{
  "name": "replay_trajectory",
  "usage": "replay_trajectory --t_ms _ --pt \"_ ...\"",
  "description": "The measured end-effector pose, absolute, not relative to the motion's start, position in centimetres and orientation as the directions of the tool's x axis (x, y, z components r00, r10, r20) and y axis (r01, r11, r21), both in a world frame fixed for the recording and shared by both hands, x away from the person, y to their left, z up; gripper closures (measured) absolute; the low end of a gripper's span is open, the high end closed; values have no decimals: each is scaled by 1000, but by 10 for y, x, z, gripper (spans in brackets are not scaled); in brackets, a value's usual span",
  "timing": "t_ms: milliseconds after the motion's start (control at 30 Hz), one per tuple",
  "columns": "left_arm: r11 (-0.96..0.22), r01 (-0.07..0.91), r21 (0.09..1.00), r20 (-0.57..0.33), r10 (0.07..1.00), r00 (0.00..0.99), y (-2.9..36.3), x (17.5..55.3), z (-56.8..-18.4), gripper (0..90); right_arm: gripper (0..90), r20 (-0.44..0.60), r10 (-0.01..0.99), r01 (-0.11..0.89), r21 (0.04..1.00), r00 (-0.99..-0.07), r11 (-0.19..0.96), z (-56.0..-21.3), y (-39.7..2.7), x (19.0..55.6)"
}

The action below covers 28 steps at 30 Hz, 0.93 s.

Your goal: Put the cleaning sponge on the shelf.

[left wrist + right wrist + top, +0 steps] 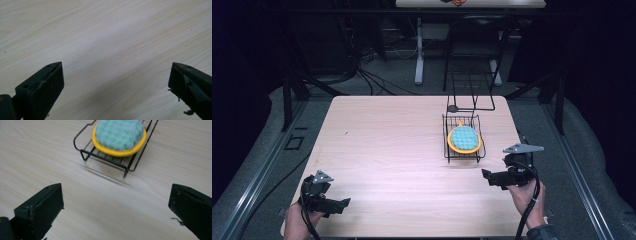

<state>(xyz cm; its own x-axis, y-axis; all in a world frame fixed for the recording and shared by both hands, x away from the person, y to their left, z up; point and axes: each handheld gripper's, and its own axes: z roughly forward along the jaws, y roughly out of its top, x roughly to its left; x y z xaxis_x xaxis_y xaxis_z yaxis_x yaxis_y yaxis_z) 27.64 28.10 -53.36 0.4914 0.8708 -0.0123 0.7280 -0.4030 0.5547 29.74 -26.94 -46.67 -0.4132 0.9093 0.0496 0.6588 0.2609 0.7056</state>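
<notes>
A round teal pad with a yellow-orange rim (464, 139) lies in a low black wire rack (446, 150) on the right half of the wooden table (387, 150). In the right gripper view the pad (119, 135) and the rack (105, 157) sit just ahead of the wide-apart jaws. My right gripper (488, 179) is held by a hand at the table's right front, open and empty, a little short of the rack. At the left front corner my left gripper (343, 205) is open over bare wood (112, 50), holding nothing.
A taller black wire frame (470, 92) stands behind the rack at the table's far edge. Table legs and cables lie on the dark floor beyond. Grey floor rails run along both sides of the table.
</notes>
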Motion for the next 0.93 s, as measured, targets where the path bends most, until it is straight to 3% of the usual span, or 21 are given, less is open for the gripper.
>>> replay_trajectory --t_ms 500,633,933 --pt "-409 728 550 -11 868 496 280 277 -534 2 0 124 942 736 659 -311 156 -513 -303 263" --pt "-413 728 548 -11 866 500 278 277 -534 2 0 149 945 782 606 -290 144 -536 -310 262" --pt "-411 727 550 -10 867 498 278 278 -535 2 0 145 949 793 593 -279 142 -542 -317 261"
